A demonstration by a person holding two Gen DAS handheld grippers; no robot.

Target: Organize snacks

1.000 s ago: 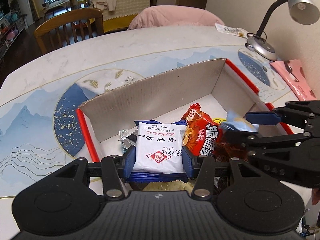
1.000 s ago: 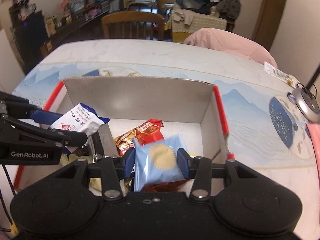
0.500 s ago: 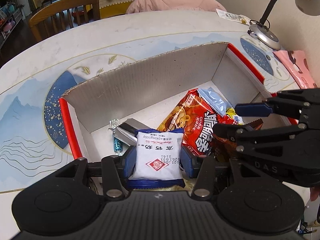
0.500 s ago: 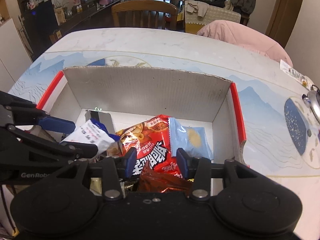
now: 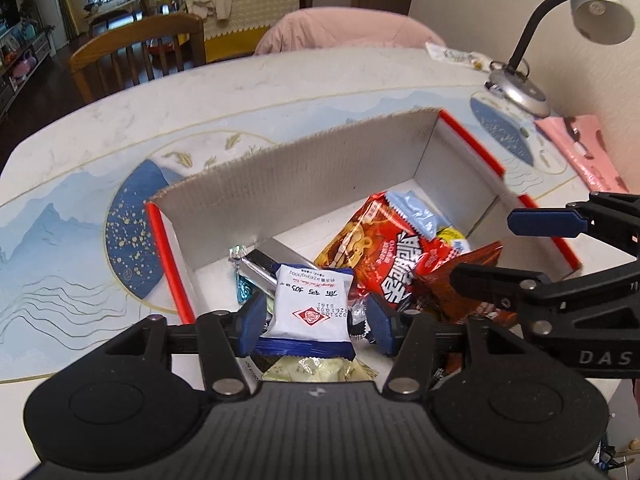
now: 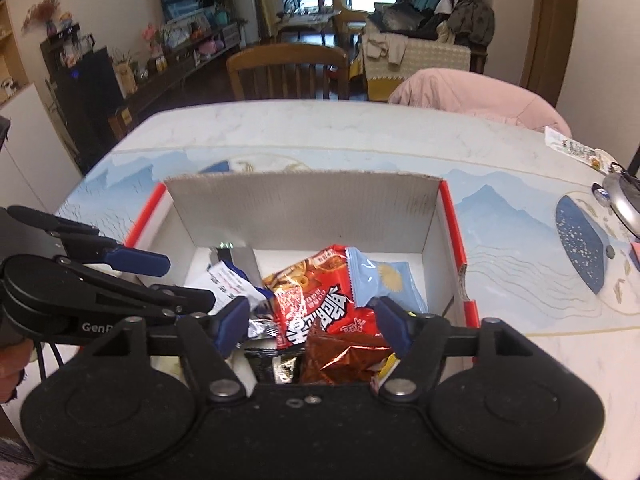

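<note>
The left gripper has just been opening, and the white packet between its pads now looks loose, though contact is hard to judge. The right gripper has just opened wide, jaws empty, above the snacks in the cardboard box on the counter.

I see a counter of marbled white, printed with pale blue mountains, thin wavy lines and dark blue discs speckled with gold. The box is grey cardboard inside, with red edges. In it I make out a white packet with blue ends and a red diamond, a red bag with big white characters, and a light blue packet bearing a yellow sun. Each hand-held gripper I run is black with blue pads. The lamp is silver.
</note>
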